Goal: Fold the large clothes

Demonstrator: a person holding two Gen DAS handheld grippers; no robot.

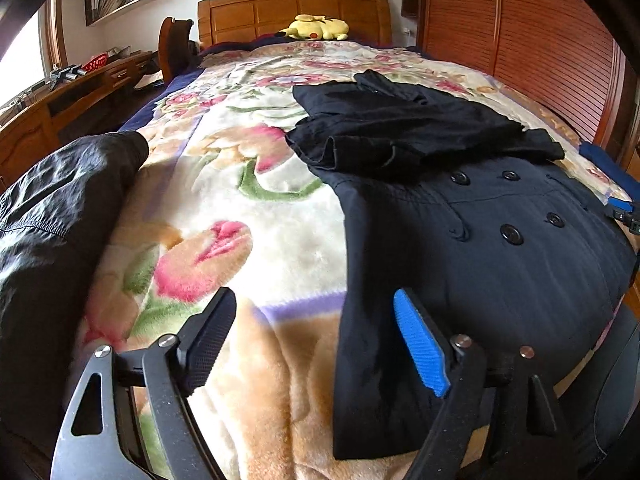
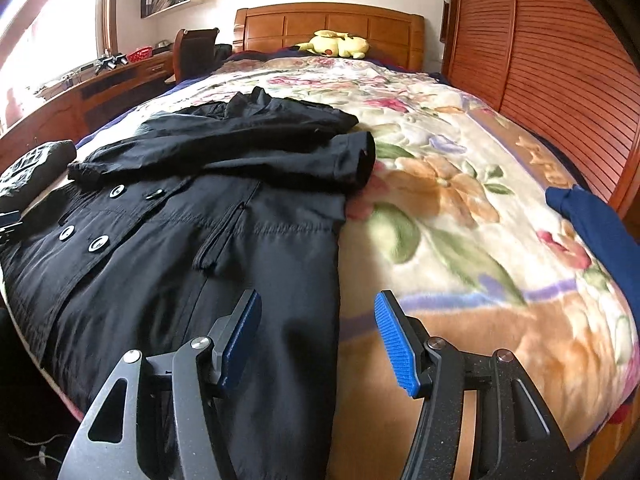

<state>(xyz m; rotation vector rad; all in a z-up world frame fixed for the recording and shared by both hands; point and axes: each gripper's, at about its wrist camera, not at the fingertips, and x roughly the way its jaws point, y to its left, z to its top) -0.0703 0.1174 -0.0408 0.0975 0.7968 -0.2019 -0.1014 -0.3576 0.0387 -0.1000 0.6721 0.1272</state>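
While no brand, label or legible writing can be made out anywhere, a dark navy double-breasted coat with round black buttons (image 1: 480,240) is seen spread front-up across a fleecy cream blanket printed with pink and orange flowers (image 1: 248,208), which covers a wooden bed. The coat's upper part and sleeves are folded over its chest in a rumpled heap, while its hem reaches the foot of the bed.

The left gripper (image 1: 316,340) is held wide over the coat's left edge near the hem, one blue-padded finger above the cloth and the other above the blanket, with nothing pressed between them. The right gripper (image 2: 318,336) is likewise held apart over the coat's right edge, one pad over the fabric and one over the blanket, and nothing is gripped.

A shiny black crumpled jacket (image 1: 60,216) is seen lying just beside the blanket's left border, well apart from the coat. A royal-blue garment (image 2: 596,232) is draped at the right border. A yellow plush toy (image 1: 316,28) is propped against the panelled honey-wood headboard (image 1: 292,12). Slatted red-brown wooden doors (image 2: 560,80) are lined along the right, and a long wooden desk (image 1: 72,100) with a red basket (image 1: 94,62) is set under the window on the left.
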